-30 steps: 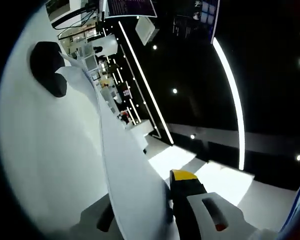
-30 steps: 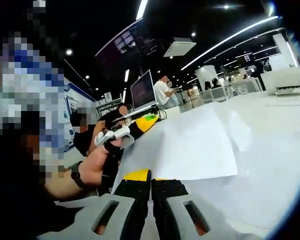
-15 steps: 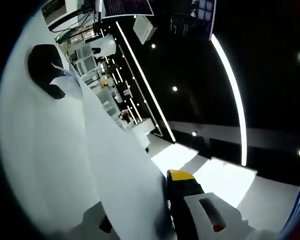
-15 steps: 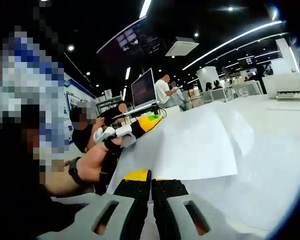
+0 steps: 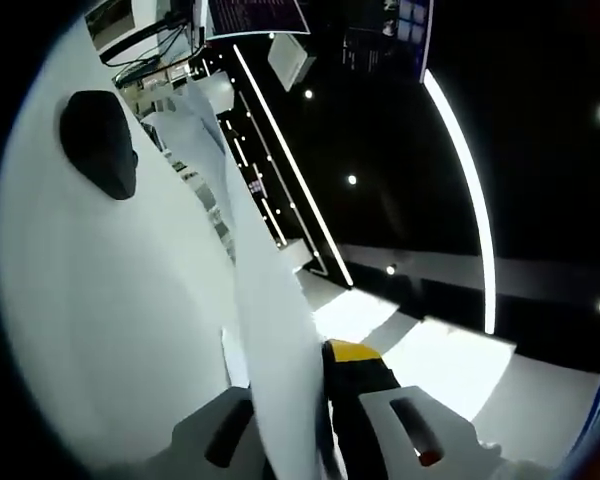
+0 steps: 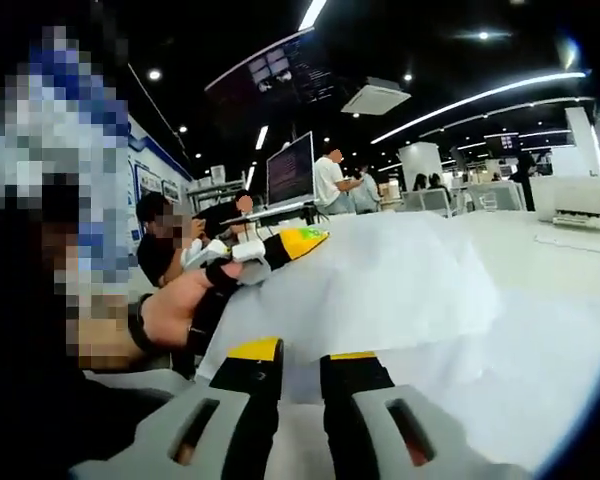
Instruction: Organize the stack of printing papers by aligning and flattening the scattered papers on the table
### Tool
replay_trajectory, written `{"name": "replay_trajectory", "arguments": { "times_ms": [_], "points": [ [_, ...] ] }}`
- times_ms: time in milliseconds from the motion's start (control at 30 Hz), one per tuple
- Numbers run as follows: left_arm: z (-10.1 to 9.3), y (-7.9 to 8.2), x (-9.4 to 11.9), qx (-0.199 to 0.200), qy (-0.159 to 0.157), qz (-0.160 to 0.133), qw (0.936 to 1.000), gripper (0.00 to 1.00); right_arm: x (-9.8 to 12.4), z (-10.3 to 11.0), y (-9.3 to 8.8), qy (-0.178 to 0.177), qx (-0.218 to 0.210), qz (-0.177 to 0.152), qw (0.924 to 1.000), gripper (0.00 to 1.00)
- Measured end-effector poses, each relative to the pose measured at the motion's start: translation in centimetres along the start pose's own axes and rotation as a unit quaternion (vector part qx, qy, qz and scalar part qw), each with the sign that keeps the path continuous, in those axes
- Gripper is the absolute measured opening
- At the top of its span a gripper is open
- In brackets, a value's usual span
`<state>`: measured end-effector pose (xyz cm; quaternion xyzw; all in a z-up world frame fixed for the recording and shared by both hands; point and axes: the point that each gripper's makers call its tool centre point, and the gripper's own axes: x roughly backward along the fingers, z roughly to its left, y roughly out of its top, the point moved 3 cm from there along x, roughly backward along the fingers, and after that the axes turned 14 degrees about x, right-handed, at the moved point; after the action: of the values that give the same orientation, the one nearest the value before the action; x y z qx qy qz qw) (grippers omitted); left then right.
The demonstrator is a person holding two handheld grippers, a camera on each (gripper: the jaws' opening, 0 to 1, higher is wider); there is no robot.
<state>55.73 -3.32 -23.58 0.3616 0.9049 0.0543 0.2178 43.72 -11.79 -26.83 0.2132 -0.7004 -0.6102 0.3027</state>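
open-plan office/lab hall | black ceiling, strip lights (image 6: 480, 97) | desk monitors (image 6: 291, 170) | seated staff (image 6: 332, 184) | white printer (image 6: 582, 203)

Colours noted: white, black, yellow, grey.
White papers (image 6: 380, 290) are seen on a white table (image 6: 540, 330); the right gripper (image 6: 298, 365) is tipped yellow over black jaws with grey bodies, as is the left gripper (image 5: 320, 375). A black object (image 5: 100, 140) is noted on the white surface.
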Motion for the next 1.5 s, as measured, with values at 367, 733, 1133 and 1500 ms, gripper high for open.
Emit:
{"name": "replay_trajectory", "arguments": {
  "times_ms": [367,733,1133,1500],
  "points": [
    [0.1,0.1,0.0,0.001,0.001,-0.006,1.0000,0.06,1.2,-1.6,-0.3,-0.036,0.013,-0.002,0.9992,0.21],
    [0.2,0.1,0.0,0.002,0.001,-0.005,1.0000,0.06,3.5,-4.1,-1.3,-0.099,0.030,0.018,0.9945,0.23],
    [0.2,0.1,-0.1,0.004,0.000,-0.003,1.0000,0.06,6.7,-6.0,-1.2,-0.152,0.008,-0.010,0.9883,0.27],
    [0.2,0.2,0.0,0.005,0.000,-0.004,1.0000,0.06,9.0,-6.8,-0.5,-0.182,-0.021,-0.051,0.9818,0.42]
  ]
}}
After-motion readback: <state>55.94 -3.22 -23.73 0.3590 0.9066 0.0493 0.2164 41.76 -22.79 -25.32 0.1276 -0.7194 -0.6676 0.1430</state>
